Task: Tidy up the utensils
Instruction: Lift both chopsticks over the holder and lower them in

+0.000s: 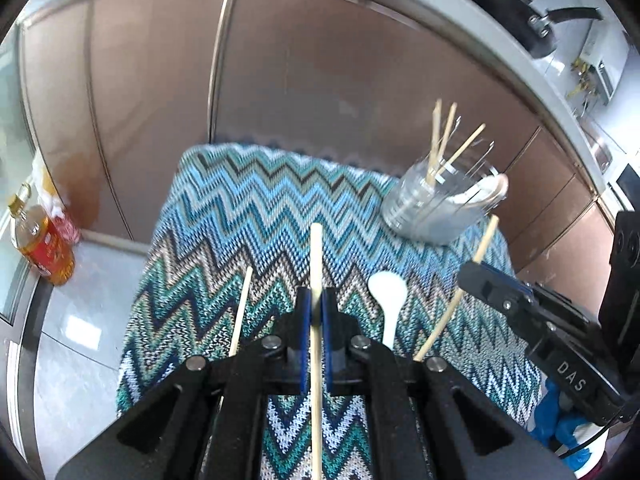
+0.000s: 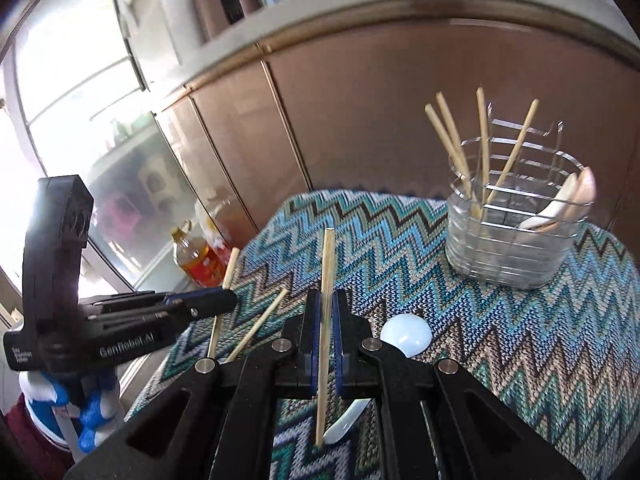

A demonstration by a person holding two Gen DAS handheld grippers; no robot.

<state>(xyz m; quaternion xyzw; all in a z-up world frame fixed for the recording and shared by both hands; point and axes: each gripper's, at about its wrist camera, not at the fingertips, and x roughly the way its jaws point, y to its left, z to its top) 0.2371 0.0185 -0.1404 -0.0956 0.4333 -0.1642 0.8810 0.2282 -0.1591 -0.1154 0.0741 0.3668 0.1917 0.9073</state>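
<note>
My left gripper (image 1: 316,300) is shut on a wooden chopstick (image 1: 316,256) and holds it above the zigzag cloth. My right gripper (image 2: 327,304) is shut on another chopstick (image 2: 327,264). In the left wrist view the right gripper (image 1: 476,276) shows at the right with its chopstick (image 1: 480,252). In the right wrist view the left gripper (image 2: 228,300) shows at the left with its chopstick (image 2: 230,264). A loose chopstick (image 1: 242,312) (image 2: 260,324) and a white spoon (image 1: 388,296) (image 2: 406,336) lie on the cloth. A wire utensil holder (image 1: 436,208) (image 2: 516,232) holds several chopsticks and spoons.
The zigzag-patterned cloth (image 1: 248,216) (image 2: 520,340) covers a small table in front of brown cabinet doors (image 1: 320,72). An oil bottle (image 1: 40,240) (image 2: 198,260) stands on the floor at the left. A black pan (image 1: 516,12) sits on the counter above.
</note>
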